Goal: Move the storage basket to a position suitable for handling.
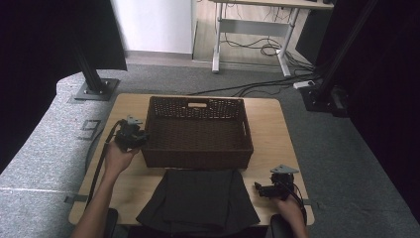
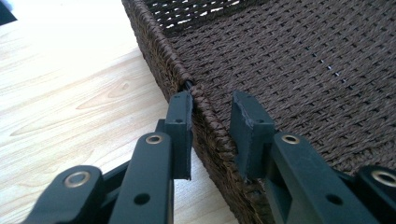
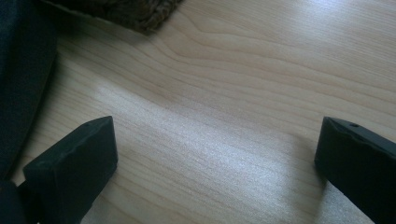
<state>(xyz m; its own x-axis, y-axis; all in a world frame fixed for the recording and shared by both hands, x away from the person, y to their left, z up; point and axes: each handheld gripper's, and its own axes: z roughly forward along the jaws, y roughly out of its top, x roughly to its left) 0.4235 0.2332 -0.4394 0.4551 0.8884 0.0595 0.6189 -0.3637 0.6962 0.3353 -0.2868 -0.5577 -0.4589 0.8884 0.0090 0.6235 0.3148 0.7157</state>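
The wicker basket point(image 1: 198, 133) stands at the centre of the high view, on the far half of the worktop point(image 1: 277, 129), with its long side facing the person. It is dark brown, rectangular, with a slot handle in the far wall.

The left claw point(image 1: 140, 138) sits at the basket's left wall, left of centre in the high view. In the left gripper view the left claw point(image 2: 211, 123) straddles the rim of that wall: one jaw stands outside against the weave, the other stands inside over the basket floor with a narrow gap between its pad and the rim. The jaws are nearly together, clamped on the basket wall. The person's left hand point(image 1: 118, 154) holds the tool from below it in the frame.

A folded black garment point(image 1: 198, 201) lies on the near half of the worktop, at lower centre of the high view, just in front of the basket's near wall.

The right claw point(image 1: 257, 188) rests low over the bare wood at lower right of the high view, just beside the garment's right edge. In the right gripper view the right claw point(image 3: 215, 140) has its jaws wide apart with nothing between them.
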